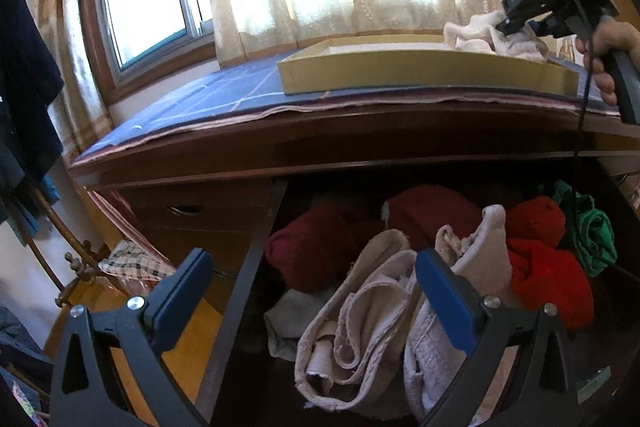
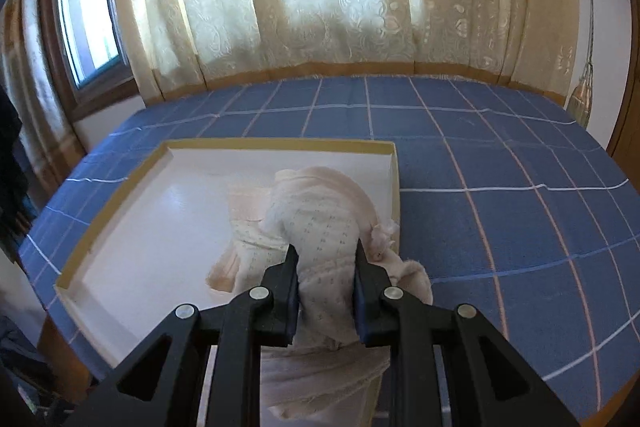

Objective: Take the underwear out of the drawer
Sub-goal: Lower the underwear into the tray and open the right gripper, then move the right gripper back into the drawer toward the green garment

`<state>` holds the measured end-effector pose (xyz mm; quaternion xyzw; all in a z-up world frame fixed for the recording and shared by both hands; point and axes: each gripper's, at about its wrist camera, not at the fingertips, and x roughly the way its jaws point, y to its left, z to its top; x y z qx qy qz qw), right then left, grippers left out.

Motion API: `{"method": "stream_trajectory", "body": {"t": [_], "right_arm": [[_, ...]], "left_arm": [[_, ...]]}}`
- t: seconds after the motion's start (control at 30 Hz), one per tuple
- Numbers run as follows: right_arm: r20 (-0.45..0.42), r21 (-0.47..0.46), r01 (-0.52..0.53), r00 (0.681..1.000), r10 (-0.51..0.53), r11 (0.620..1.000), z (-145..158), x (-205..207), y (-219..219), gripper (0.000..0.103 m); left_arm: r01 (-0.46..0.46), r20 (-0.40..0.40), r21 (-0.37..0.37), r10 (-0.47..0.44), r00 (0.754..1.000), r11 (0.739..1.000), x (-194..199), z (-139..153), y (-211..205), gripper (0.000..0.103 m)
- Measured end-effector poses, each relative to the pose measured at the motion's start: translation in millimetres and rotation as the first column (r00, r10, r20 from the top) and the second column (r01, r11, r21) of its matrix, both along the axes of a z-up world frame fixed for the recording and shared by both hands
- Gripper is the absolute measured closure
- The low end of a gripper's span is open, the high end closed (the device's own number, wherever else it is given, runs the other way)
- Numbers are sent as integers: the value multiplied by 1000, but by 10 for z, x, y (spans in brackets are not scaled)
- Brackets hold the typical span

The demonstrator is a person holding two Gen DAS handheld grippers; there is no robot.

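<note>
underwear (image 2: 320, 227) pinched betw right gripper (image 2: 326, 259) pads, over tray (image 2: 120, 195)

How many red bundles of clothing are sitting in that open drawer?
4 that I can make out: a dark one at the left, one at the back middle, a bright one right of it, and one in front of that. Others may be buried.

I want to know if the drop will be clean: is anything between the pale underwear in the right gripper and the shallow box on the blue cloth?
Nothing visible. The right gripper is shut on the pale underwear, which hangs directly over the shallow box, partly draping over its near right rim.
</note>
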<state>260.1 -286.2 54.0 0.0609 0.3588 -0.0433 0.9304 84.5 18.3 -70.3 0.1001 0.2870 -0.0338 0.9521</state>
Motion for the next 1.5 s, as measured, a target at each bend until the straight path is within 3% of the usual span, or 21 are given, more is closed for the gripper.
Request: {"method": "stream_trajectory", "body": {"t": [0.2, 0.37, 0.43, 0.5, 0.53, 0.63, 0.8, 1.03, 1.17, 1.27, 1.5], "right_arm": [[-18, -53, 1, 1000, -2, 999, -115, 130, 95, 78], [11, -73, -27, 1000, 28, 997, -36, 13, 109, 70], [92, -76, -26, 995, 33, 997, 97, -231, 156, 58], [212, -59, -55, 975, 66, 997, 253, -617, 241, 18], [256, -63, -59, 964, 73, 996, 305, -793, 284, 14], [315, -74, -93, 943, 112, 993, 392, -1214, 406, 14], [278, -58, -163, 945, 173, 985, 284, -1780, 506, 14], [212, -27, -79, 974, 83, 997, -103, -2313, 296, 14], [147, 0, -20, 989, 20, 1000, -391, -2541, 128, 14], [60, 74, 3, 998, -7, 997, -643, -2687, -22, 14], [-40, 113, 17, 999, -13, 993, -867, -2717, -146, 14]], "left_arm": [[-11, -3, 3, 11, 1000, 1000, -6, -8, 12, 0], [-11, 3, 22, 11, 1000, 1000, -11, -16, -3, 0], [-12, 4, 31, 12, 1000, 999, -8, -22, -14, 0], [-16, -2, 33, 16, 1000, 999, 2, -26, -15, 0], [-17, -5, 31, 17, 1000, 999, 3, -27, -12, 0], [-24, -13, 26, 25, 1000, 999, 16, -36, -9, 0], [-23, -8, 38, 23, 1000, 999, 4, -44, -19, 0], [-13, -13, 21, 13, 1000, 1000, -18, -38, 9, 0], [1, 10, 47, -1, 1000, 999, -56, -36, -11, 0], [-9, 38, 77, 6, 999, 997, -81, -42, -64, 0], [-9, 57, 96, 3, 998, 995, -107, -41, -67, 0]]}}
